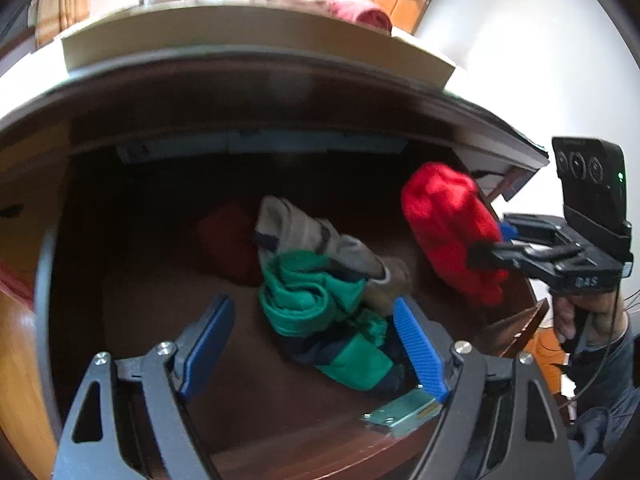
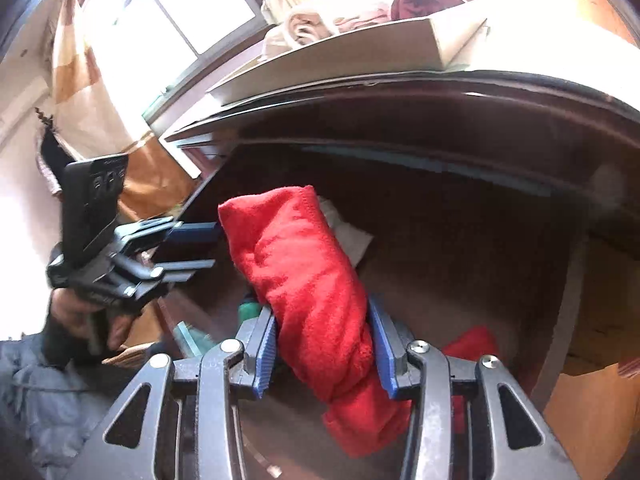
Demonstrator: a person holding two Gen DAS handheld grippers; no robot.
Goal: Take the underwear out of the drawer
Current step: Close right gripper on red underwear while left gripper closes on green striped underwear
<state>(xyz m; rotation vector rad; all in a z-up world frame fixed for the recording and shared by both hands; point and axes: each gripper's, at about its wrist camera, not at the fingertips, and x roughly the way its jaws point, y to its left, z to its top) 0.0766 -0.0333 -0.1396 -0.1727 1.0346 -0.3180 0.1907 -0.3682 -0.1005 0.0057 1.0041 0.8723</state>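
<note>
A roll of red underwear (image 2: pixel 316 276) hangs lifted above the open dark wooden drawer (image 1: pixel 160 320), with my right gripper (image 2: pixel 324 354) shut on its lower part. In the left wrist view the same red roll (image 1: pixel 448 224) shows at the right, clamped by the right gripper (image 1: pixel 493 245). My left gripper (image 1: pixel 316 344) hovers open over green underwear (image 1: pixel 316 304) on the drawer floor, and its pads touch nothing. A grey-beige garment (image 1: pixel 316 236) lies behind the green one, and a dark red piece (image 1: pixel 228 240) lies further back. The left gripper (image 2: pixel 214 248) also appears at the left of the right wrist view.
A cream box (image 1: pixel 248 36) with folded clothes (image 1: pixel 360 10) sits on the dresser top above the drawer. Another red garment (image 2: pixel 472 344) lies at the drawer's right. A metal drawer rail (image 1: pixel 404 412) shows at the near edge. A bright window with curtains (image 2: pixel 132 40) is at the left.
</note>
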